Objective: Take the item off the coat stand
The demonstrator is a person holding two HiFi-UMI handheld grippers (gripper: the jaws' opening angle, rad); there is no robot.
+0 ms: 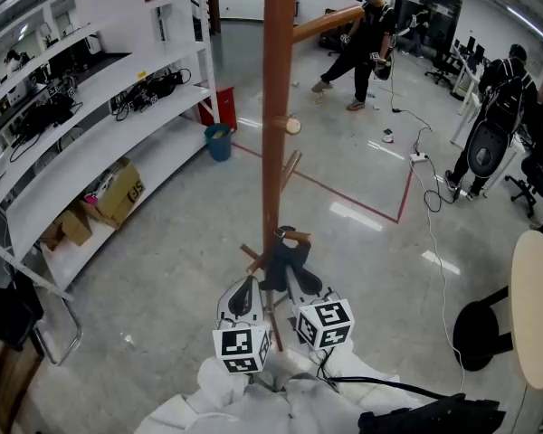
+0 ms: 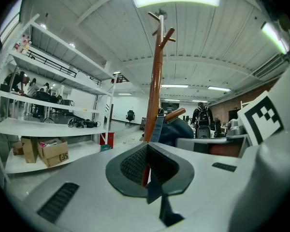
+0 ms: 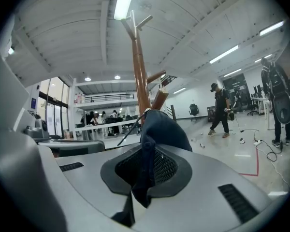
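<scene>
Since the dark blue item (image 1: 283, 259) hangs low on the coat stand (image 1: 277, 107), draped over a short peg (image 1: 297, 237) near the foot of the pole, I hold both tongs down there, side by side and close against it. It is soft cloth, so I take it from two sides to keep it from swinging or slumping.

My right gripper (image 3: 144, 180) has its jaws drawn narrow, pinching a fold of the dark cloth that bunches up between the pads. The bulk of the item rises just beyond them, against the pole.

My left gripper (image 2: 149, 180) has its jaws together as well, with a thin dark strip of the same stuff caught in the nip. A flat strap (image 2: 157, 127) runs up from there toward the peg.

The item is not yet off: it still rests on the peg. The peg slopes upward and away from the pole, so I judge the lift must go up and outward along it, both tongs together. A straight pull could catch the strap on the peg's end, or rock the stand.
</scene>
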